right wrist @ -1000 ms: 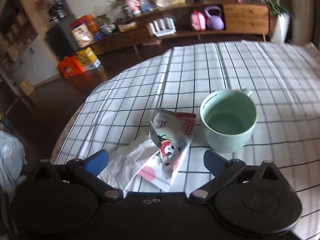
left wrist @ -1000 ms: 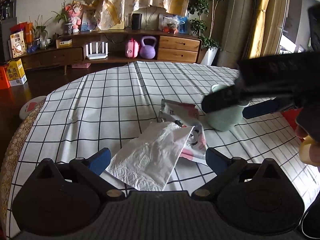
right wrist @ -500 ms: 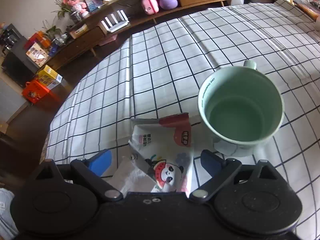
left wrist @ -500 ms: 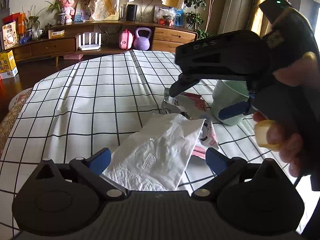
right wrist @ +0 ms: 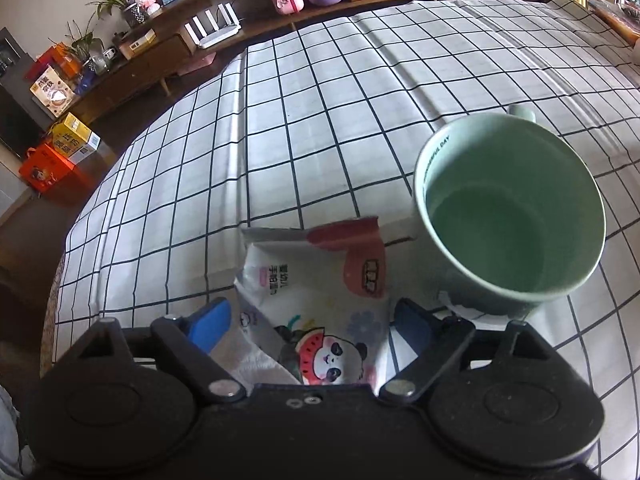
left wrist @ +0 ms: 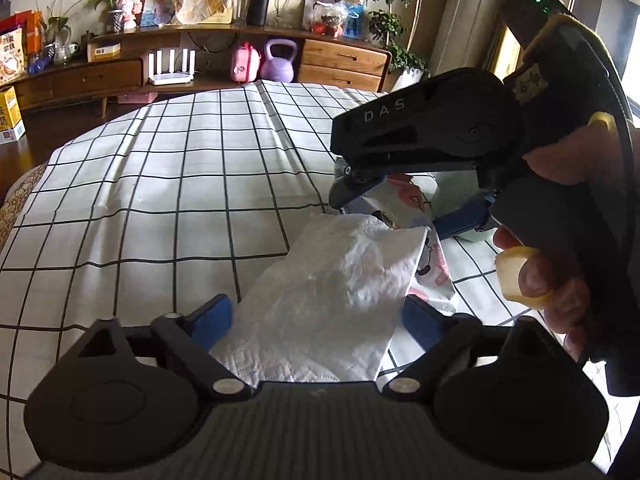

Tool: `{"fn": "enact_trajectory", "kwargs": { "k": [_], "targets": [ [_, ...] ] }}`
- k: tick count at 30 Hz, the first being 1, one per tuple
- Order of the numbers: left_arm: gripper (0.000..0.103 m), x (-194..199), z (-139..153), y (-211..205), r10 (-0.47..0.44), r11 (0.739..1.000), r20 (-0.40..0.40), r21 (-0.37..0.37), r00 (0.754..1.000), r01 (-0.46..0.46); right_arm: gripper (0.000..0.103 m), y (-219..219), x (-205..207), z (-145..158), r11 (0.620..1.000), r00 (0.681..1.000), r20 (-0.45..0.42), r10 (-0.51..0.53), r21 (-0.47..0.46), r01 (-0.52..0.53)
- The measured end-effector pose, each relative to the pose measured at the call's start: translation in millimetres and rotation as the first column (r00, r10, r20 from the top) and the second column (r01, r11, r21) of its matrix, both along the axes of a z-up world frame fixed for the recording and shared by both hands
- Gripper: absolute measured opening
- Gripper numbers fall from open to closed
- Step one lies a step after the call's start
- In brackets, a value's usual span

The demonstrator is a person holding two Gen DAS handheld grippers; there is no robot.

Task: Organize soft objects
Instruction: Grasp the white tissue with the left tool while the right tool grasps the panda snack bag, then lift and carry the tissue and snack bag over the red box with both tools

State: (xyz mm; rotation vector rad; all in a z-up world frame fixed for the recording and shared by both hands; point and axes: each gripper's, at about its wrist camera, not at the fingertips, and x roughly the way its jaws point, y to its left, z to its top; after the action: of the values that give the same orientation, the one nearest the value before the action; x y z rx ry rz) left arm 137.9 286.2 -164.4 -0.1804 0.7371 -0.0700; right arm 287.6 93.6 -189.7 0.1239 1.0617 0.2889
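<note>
Creased checked cloth (left wrist: 168,184), embossed white tissue (left wrist: 320,312) (soft) betw. left gripper (left wrist: 316,320) jaws, glossy wrapper (right wrist: 320,300) betw. right gripper (right wrist: 310,322) jaws, both apart, narrowing.

Your left tongs (left wrist: 316,320) are matte black, with two rounded pivot housings near the lens, silver pins at the linkage joints and blue pads on the fingertips (left wrist: 212,316). Your right tongs (right wrist: 310,322) match them, with two small screws set in the middle of the body. Seen from the left camera, their side bears white "DAS" lettering, a green light glows on the top block, and a yellow trigger sits under your right hand (left wrist: 560,280).
</note>
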Motion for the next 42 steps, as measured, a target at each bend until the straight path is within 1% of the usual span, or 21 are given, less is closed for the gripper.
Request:
{"fn": "enact_trajectory", "kwargs": {
  "k": [2, 4, 5, 6, 7, 8, 9, 10, 12, 15, 18, 19, 20, 21, 22, 24, 28, 32, 42],
  "targets": [
    [0.08, -2, 0, 1, 0.004, 1.0, 0.005, -0.01, 1.0, -0.004, 0.09, 2, -1, 0, 1.0, 1.0, 0.003, 0.006, -0.016, -0.006],
    [0.066, -4, 1, 2, 0.008, 1.0, 0.007, -0.015, 1.0, -0.008, 0.09, 5, -3, -1, 0.999, 1.0, 0.011, 0.015, -0.036, -0.014],
    [0.064, -5, 1, 2, 0.009, 1.0, 0.008, -0.009, 1.0, -0.009, 0.09, 7, -4, -1, 0.999, 1.0, 0.015, 0.021, -0.048, -0.02],
    [0.058, -6, 1, 2, 0.013, 1.0, 0.009, 0.0, 1.0, -0.013, 0.089, 8, -5, -1, 0.998, 0.999, 0.018, 0.027, -0.059, -0.026],
    [0.049, -6, 1, 1, 0.018, 1.0, 0.011, 0.008, 1.0, -0.018, 0.088, 10, -6, -1, 0.997, 0.999, 0.023, 0.032, -0.072, -0.03],
    [0.044, -7, 0, 0, 0.021, 1.0, 0.011, 0.013, 1.0, -0.021, 0.087, 11, -7, -1, 0.996, 0.999, 0.027, 0.037, -0.083, -0.035],
    [0.037, -8, 0, -1, 0.026, 0.999, 0.012, 0.021, 1.0, -0.027, 0.085, 11, -8, -1, 0.995, 0.999, 0.03, 0.041, -0.089, -0.038],
    [0.033, -9, 0, -1, 0.033, 0.999, 0.012, 0.025, 0.999, -0.033, 0.084, 11, -8, -1, 0.995, 0.999, 0.034, 0.043, -0.093, -0.039],
    [0.03, -10, 0, 0, 0.044, 0.999, 0.012, 0.023, 0.999, -0.045, 0.082, 10, -9, 0, 0.994, 0.998, 0.036, 0.049, -0.097, -0.045],
    [0.021, -14, 3, 3, 0.07, 0.998, 0.013, 0.009, 0.997, -0.07, 0.079, 7, -10, 0, 0.995, 0.998, 0.038, 0.052, -0.089, -0.048],
    [0.02, -20, 3, 7, 0.116, 0.993, 0.016, 0.006, 0.993, -0.116, 0.075, 4, -11, 1, 0.994, 0.997, 0.045, 0.062, -0.087, -0.058],
    [0.016, -21, 3, 11, 0.136, 0.991, 0.013, 0.002, 0.991, -0.136, 0.073, 4, -12, 1, 0.994, 0.997, 0.049, 0.066, -0.087, -0.062],
    [0.015, -23, 2, 13, 0.156, 0.988, 0.011, -0.008, 0.988, -0.156, 0.072, 3, -13, 1, 0.994, 0.996, 0.053, 0.07, -0.087, -0.065],
    [0.015, -25, 2, 16, 0.173, 0.985, 0.011, -0.022, 0.985, -0.172, 0.068, 2, -14, 1, 0.994, 0.996, 0.056, 0.073, -0.087, -0.068],
    [0.014, -28, 2, 19, 0.191, 0.981, 0.014, -0.038, 0.981, -0.19, 0.059, 0, -15, 2, 0.994, 0.996, 0.063, 0.07, -0.09, -0.064],
    [0.012, -32, 2, 24, 0.219, 0.974, 0.02, -0.059, 0.975, -0.218, 0.055, -5, -15, 3, 0.997, 0.996, 0.055, 0.067, -0.05, -0.065],
    [0.01, -37, 4, 28, 0.253, 0.965, 0.026, -0.077, 0.967, -0.251, 0.049, -12, -17, 3, 0.996, 0.995, 0.053, 0.082, -0.024, -0.081],
    [0.01, -40, 7, 30, 0.272, 0.958, 0.034, -0.098, 0.962, -0.268, 0.047, -21, -23, 4, 0.996, 0.994, 0.052, 0.094, 0.002, -0.094],
    [0.01, -52, 15, 23, 0.275, 0.956, 0.048, -0.117, 0.96, -0.268, 0.047, -51, -58, 21, 0.977, 0.974, 0.077, 0.212, 0.018, -0.213]
  ]
}}
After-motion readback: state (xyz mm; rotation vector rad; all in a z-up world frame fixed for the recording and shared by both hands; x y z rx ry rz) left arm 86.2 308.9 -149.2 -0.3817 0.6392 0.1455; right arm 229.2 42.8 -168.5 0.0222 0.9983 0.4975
